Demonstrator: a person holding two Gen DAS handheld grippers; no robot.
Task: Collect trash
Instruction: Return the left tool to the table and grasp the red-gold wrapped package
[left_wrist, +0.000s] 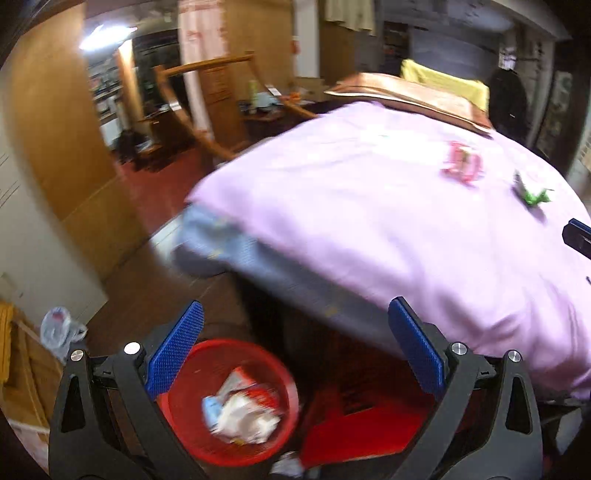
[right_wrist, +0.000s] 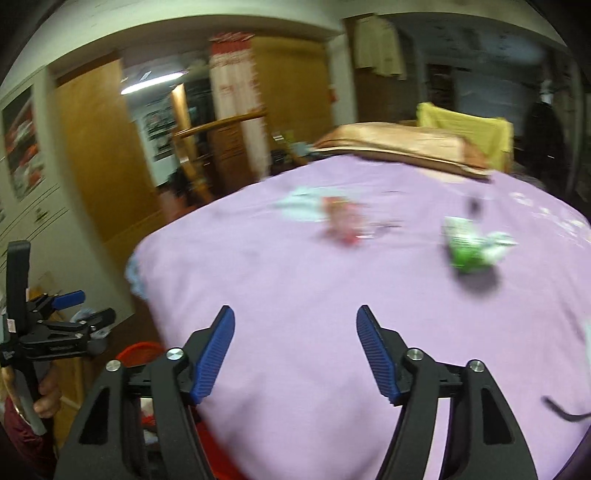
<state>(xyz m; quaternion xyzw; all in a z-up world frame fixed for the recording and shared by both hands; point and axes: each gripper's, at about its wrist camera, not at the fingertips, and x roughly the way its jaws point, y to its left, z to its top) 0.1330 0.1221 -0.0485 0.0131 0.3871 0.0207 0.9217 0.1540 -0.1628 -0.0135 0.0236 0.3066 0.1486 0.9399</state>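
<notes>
Your red mesh plastic basket beside the bed's foot holds crumpled white wrappers. The pink wrapper and green wrapper lie blurred mid-bed. Both tongs, left and right, gape empty.

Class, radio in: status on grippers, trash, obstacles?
Left gripper open, empty, over red bin. Right gripper open, empty. Pink wrapper, green wrapper on bedspread. Path unobstructed.

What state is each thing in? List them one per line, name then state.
left gripper: open, empty
right gripper: open, empty
red bin: upright on the floor beside the bed, trash inside
pink wrapper: lying loose on the bedspread
green wrapper: crumpled, lying on the bedspread
pink bedspread: spread over the bed
</notes>
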